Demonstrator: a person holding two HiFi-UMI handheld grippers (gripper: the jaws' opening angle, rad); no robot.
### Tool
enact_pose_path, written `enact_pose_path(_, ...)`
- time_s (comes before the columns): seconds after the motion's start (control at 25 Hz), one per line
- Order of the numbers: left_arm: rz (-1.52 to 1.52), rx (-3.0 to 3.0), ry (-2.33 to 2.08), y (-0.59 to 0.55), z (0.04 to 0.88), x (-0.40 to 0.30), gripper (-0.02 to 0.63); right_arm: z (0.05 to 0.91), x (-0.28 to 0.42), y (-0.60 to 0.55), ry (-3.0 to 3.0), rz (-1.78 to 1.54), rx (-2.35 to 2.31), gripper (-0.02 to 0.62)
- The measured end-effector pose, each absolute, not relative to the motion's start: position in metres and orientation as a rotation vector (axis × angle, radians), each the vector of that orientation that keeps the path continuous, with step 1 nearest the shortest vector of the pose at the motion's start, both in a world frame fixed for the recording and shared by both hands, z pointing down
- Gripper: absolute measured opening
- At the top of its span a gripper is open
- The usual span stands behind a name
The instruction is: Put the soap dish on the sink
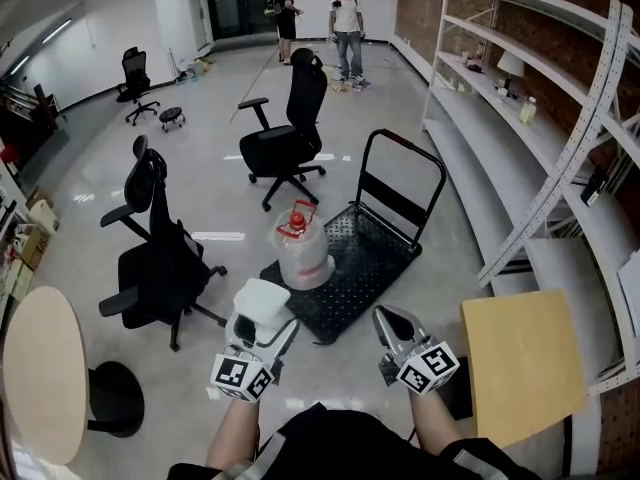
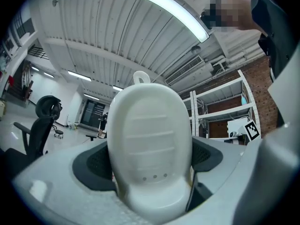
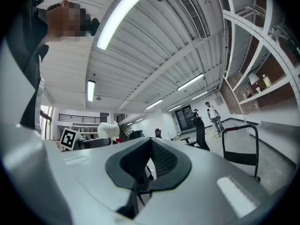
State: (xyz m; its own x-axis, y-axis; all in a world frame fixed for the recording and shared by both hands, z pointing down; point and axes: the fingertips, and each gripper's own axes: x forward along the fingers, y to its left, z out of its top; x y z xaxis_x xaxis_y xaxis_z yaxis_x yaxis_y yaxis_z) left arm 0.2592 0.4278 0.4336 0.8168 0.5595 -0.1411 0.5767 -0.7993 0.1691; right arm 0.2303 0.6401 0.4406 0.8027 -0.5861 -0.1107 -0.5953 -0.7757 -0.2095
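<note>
A white oval soap dish (image 1: 262, 303) with ribs and small drain holes stands upright between the jaws of my left gripper (image 1: 258, 336), which is shut on it. In the left gripper view the soap dish (image 2: 150, 144) fills the middle, clamped by the left gripper (image 2: 151, 170) on both sides. To its right, my right gripper (image 1: 393, 326) is held up at about the same height, shut with nothing in it. The right gripper (image 3: 146, 162) shows its dark pads pressed together, and the soap dish (image 3: 108, 129) appears small at the left. No sink is in view.
Ahead on the floor is a black platform trolley (image 1: 372, 253) carrying a clear water jug (image 1: 301, 247). Black office chairs (image 1: 158, 253) (image 1: 290, 133) stand left and ahead. White shelving (image 1: 530, 118) runs along the right, a wooden tabletop (image 1: 522, 363) lies near right, a round table (image 1: 42, 373) near left. Two people (image 1: 345, 23) stand far off.
</note>
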Motion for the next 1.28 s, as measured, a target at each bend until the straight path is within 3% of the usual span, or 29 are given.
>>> enact_pose_path(0.68,-0.142,2.893,0.444,0.207,0.456,0.232,0.46,0.443,0.27,0.419,1.326,-0.016,-2.612,0.006)
enact_pose_path(1.28,-0.207,2.95,-0.104,0.031,0.455,0.147,0.46,0.445,0.262,0.209,1.774,-0.065,-2.333,0.006)
